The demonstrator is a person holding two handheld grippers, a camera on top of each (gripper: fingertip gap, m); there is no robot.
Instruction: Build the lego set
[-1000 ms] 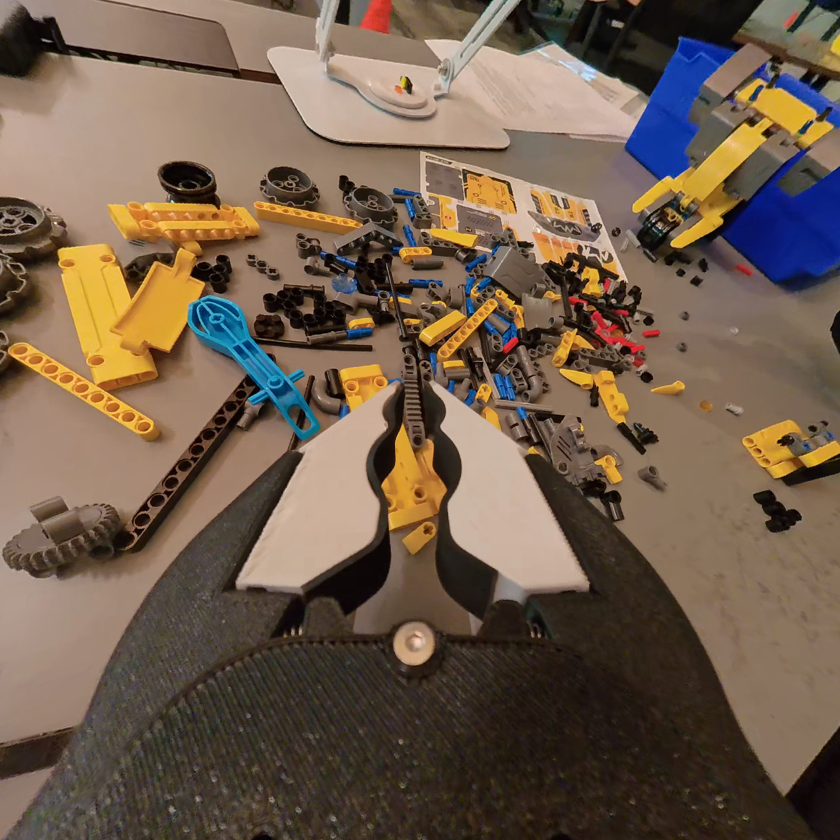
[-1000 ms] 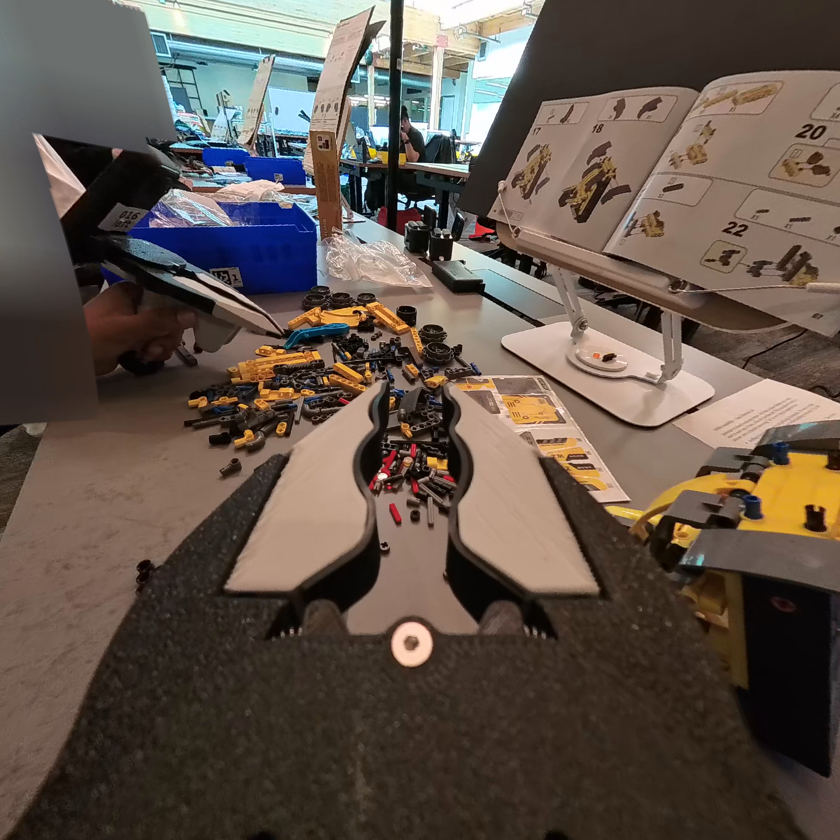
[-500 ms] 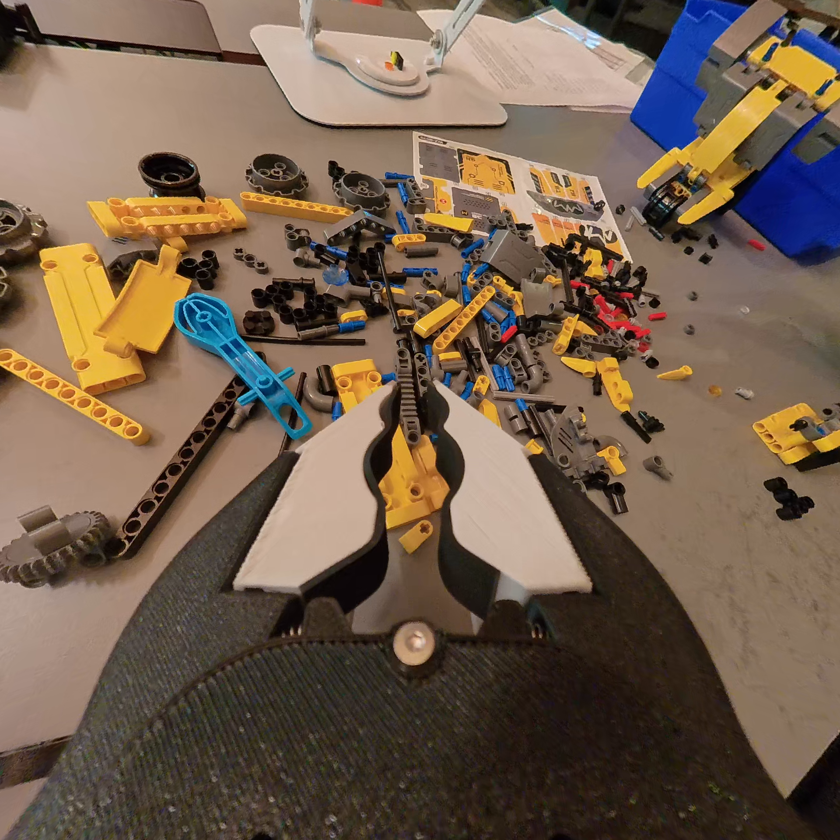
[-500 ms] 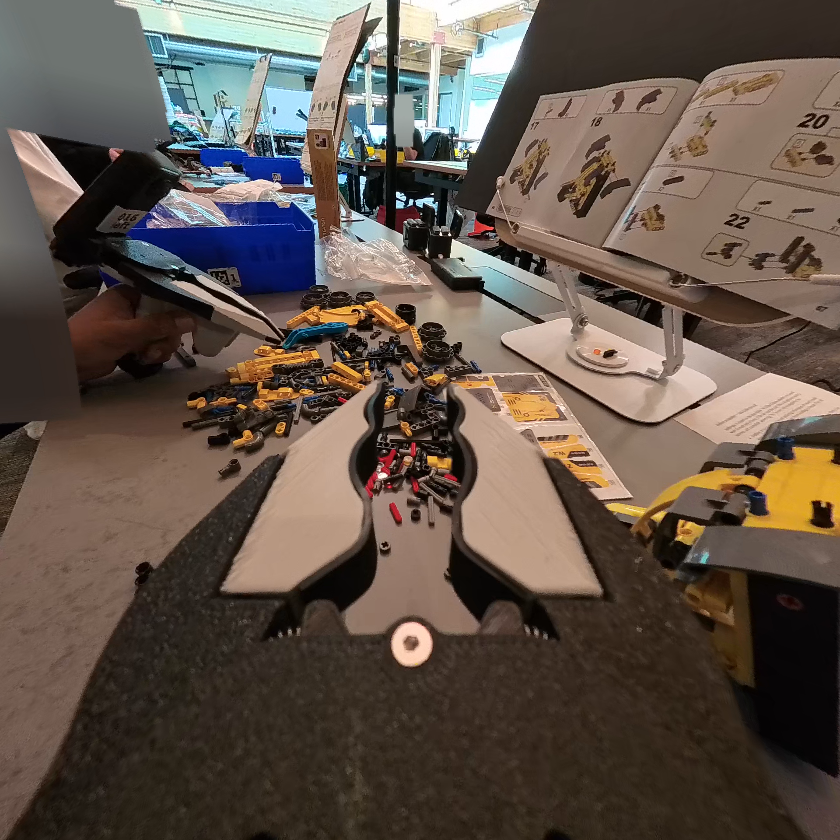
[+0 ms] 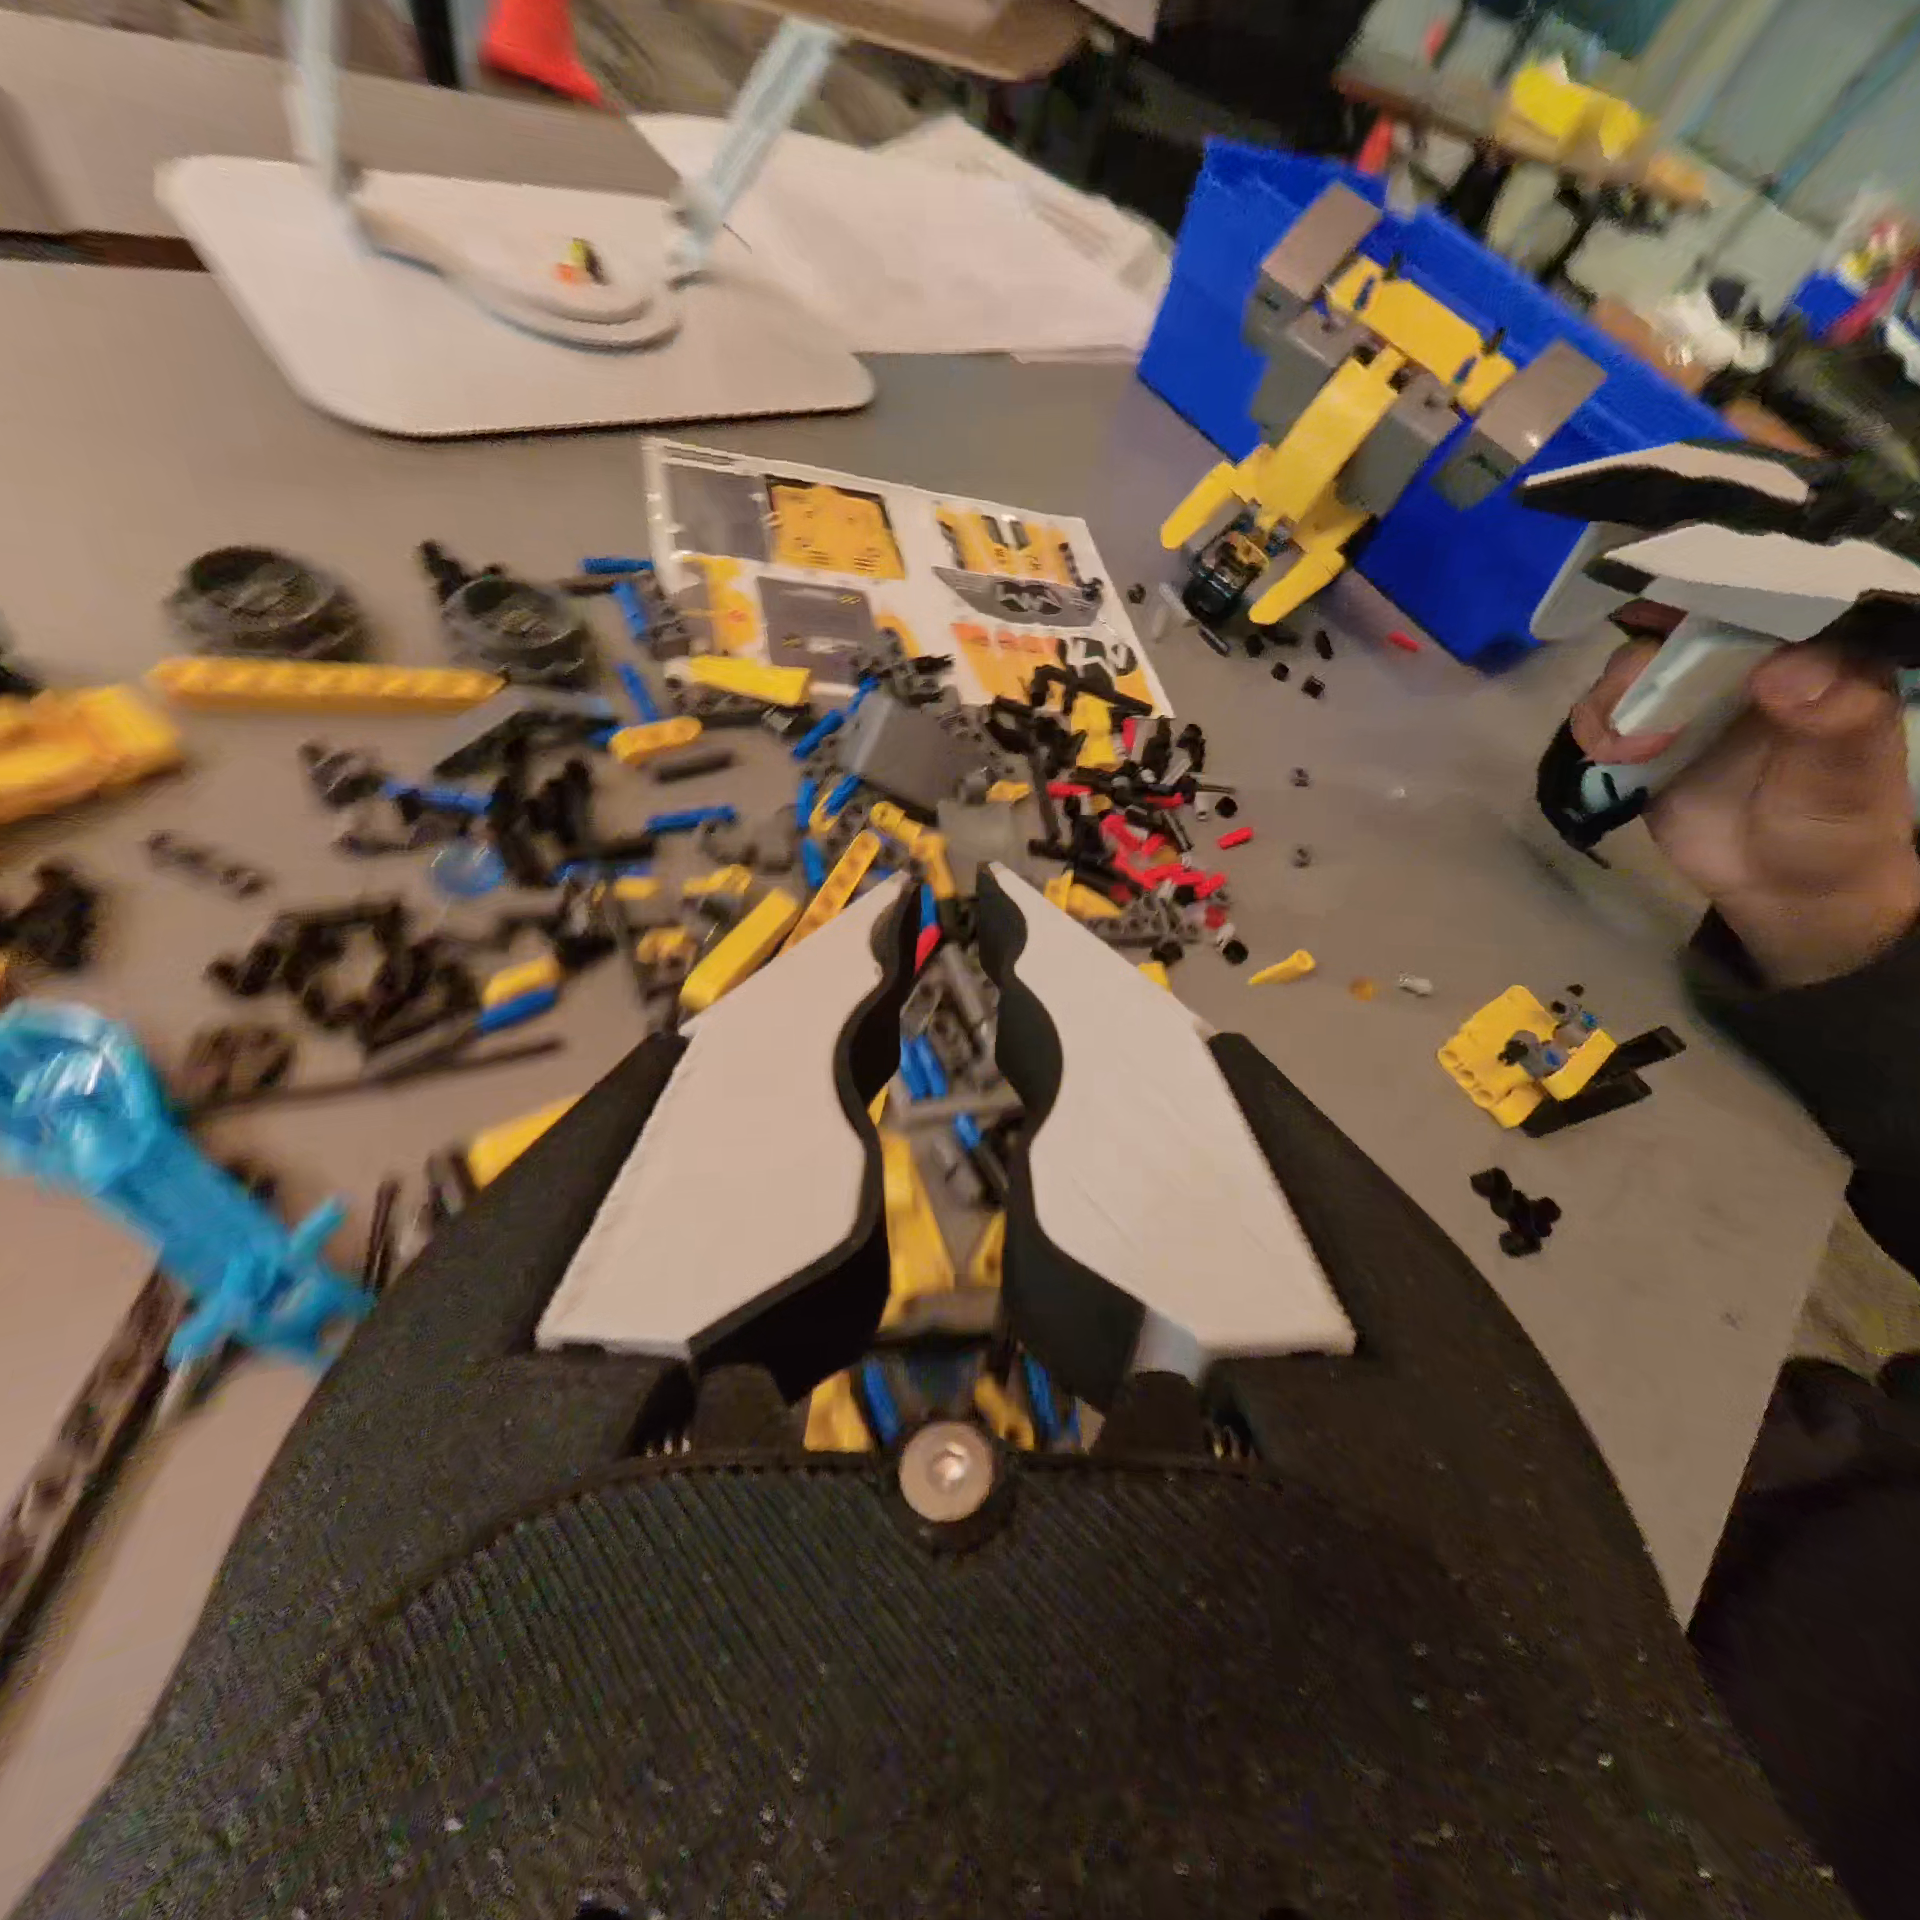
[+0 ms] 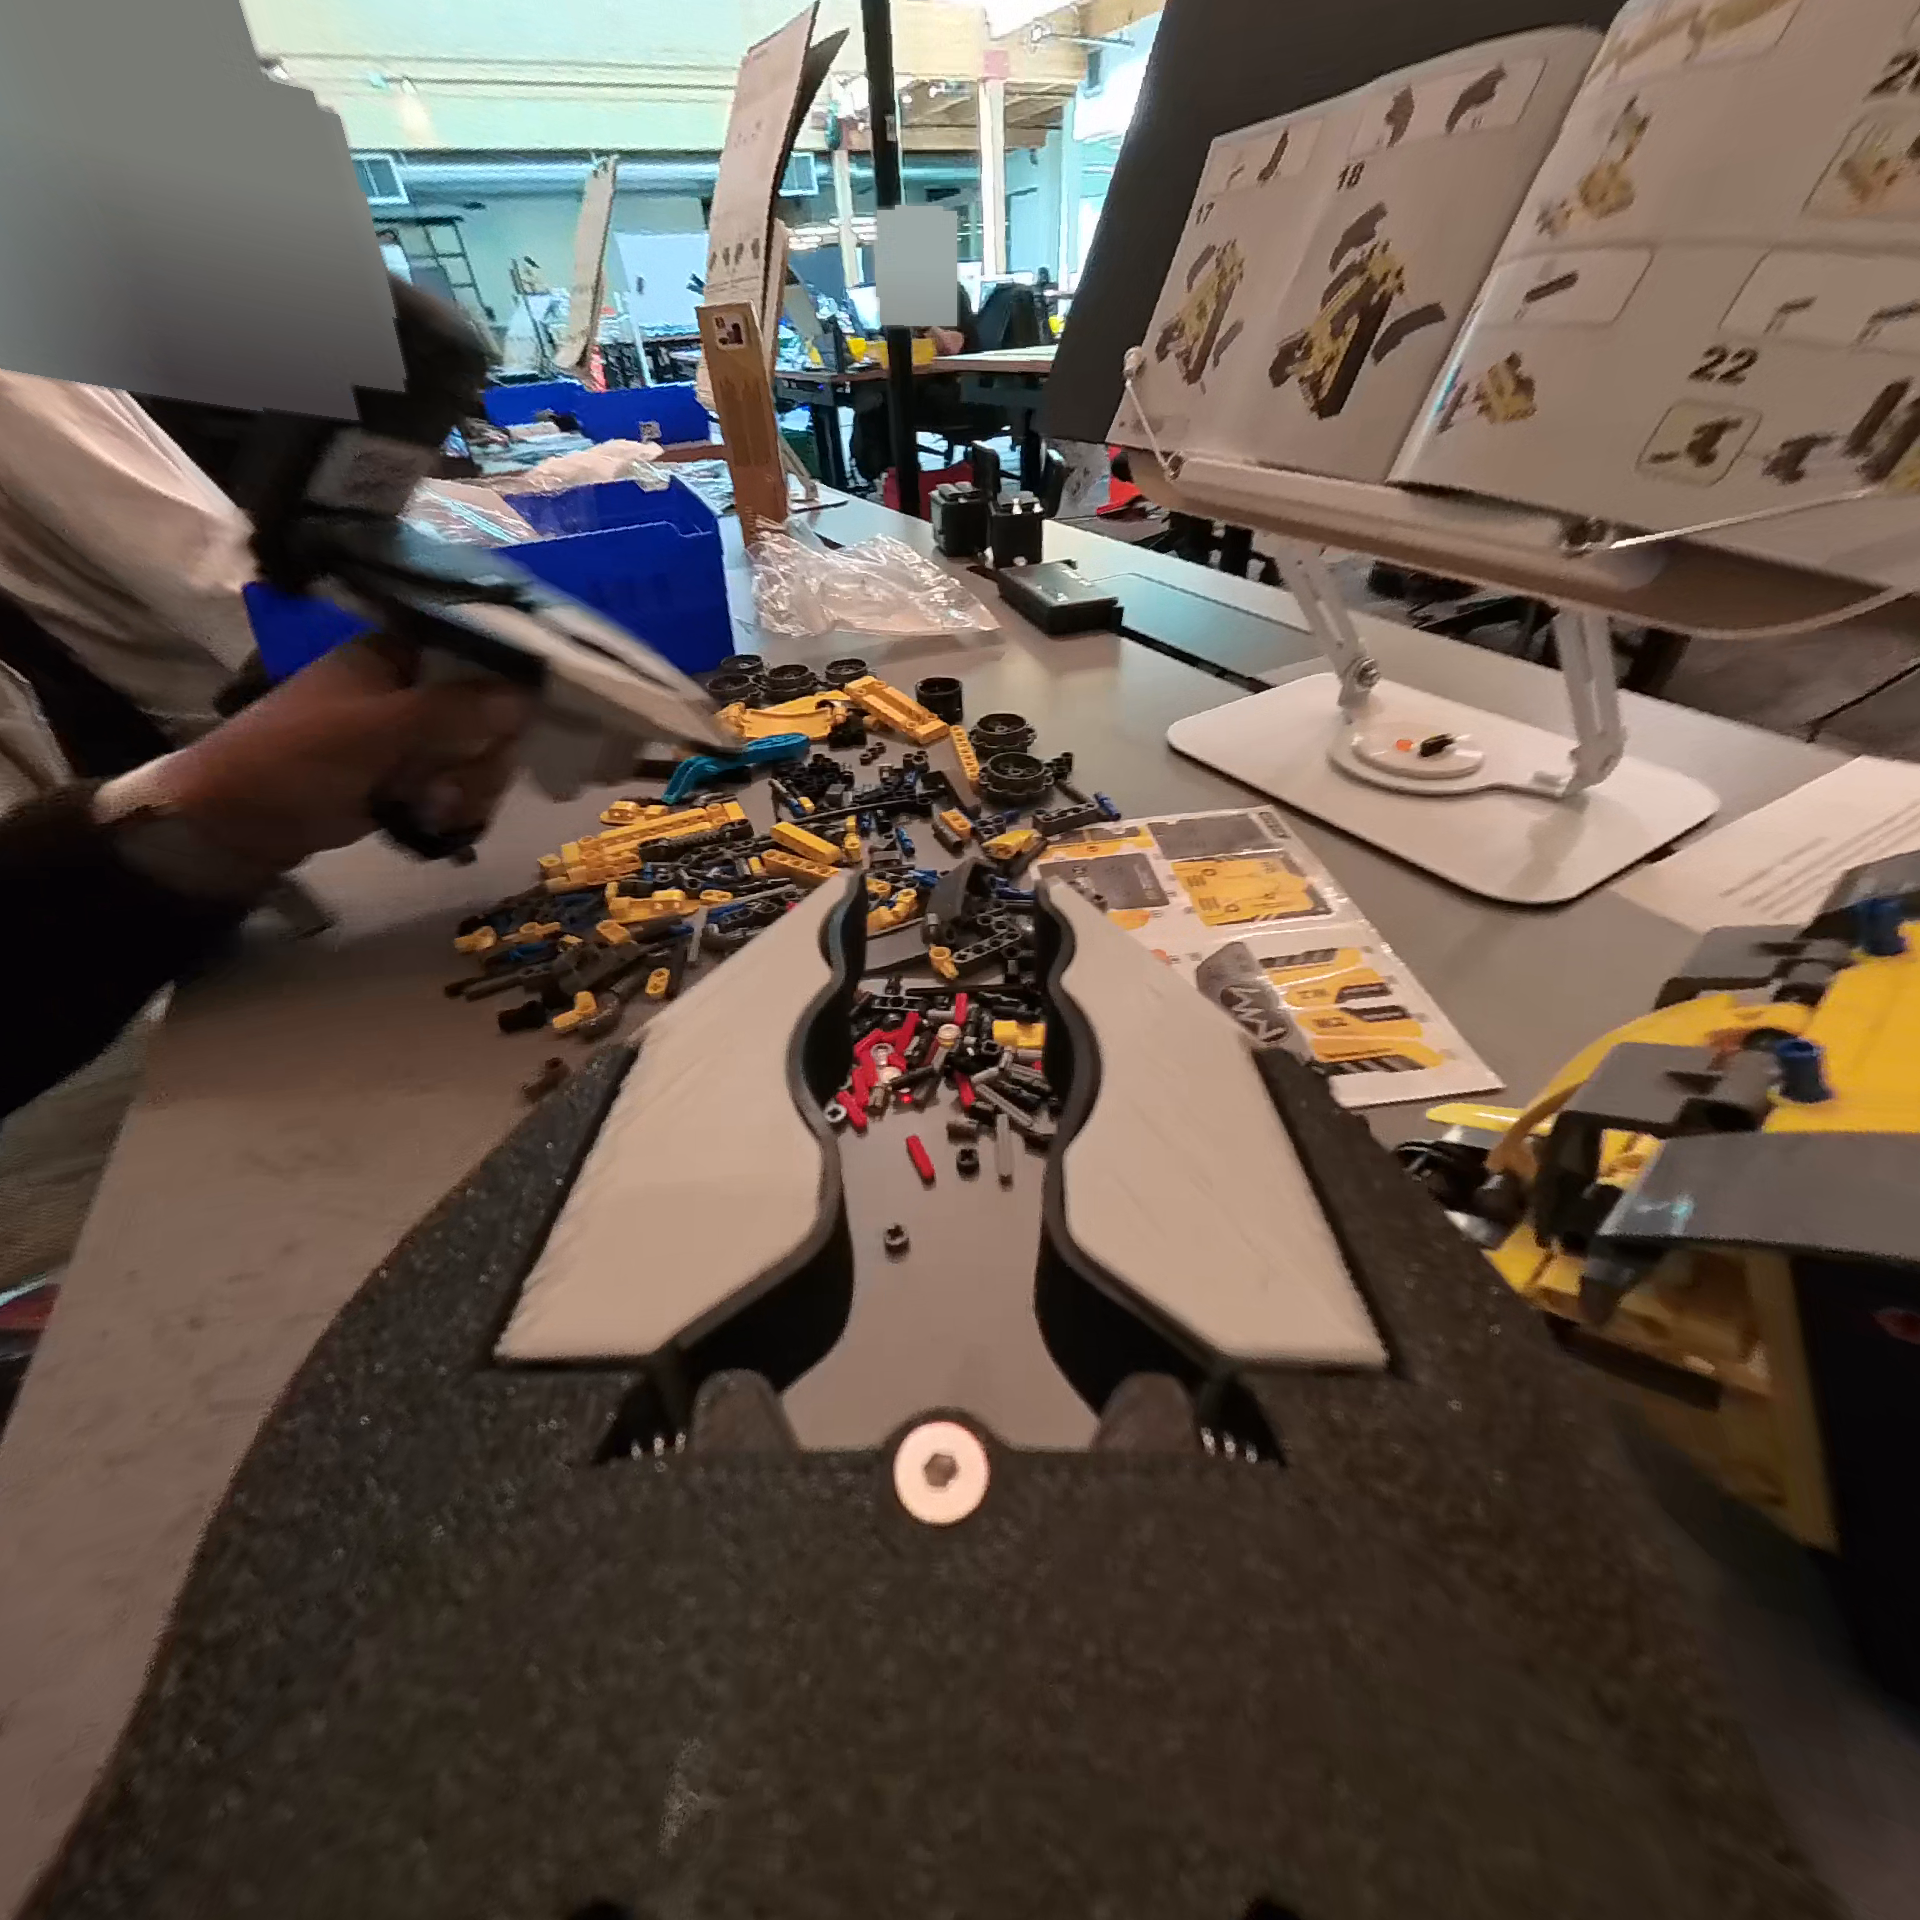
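**Two grippers over the brick pile, nothing gripped that can be made out**

Left gripper (image 5: 945, 894) sits low over the pile of loose pieces (image 5: 935, 831) on the grey table (image 5: 1351, 790), fingers drawn to a narrow gap. Nothing shows pinched at the tips, though this view is blurred, so I would not swear to it; yellow and blue parts seen between the fingers look to be lying on the table beneath. A bright blue tool (image 5: 156, 1174) lies off to its left, smeared by the blur.

Right gripper (image 6: 940, 894) hangs above the near edge of the same pile, fingers set moderately apart and holding nothing; red and black pins (image 6: 935, 1070) show through the gap. Just to its right stands the part-built yellow and grey model (image 6: 1714, 1122), leaning against a blue bin (image 5: 1455, 343) that props it up.

The sticker sheet (image 6: 1247, 925) lies flat beside the pile. The instruction booklet (image 6: 1507, 270) rests open on a white stand (image 6: 1455, 800), tilted for easy reading.
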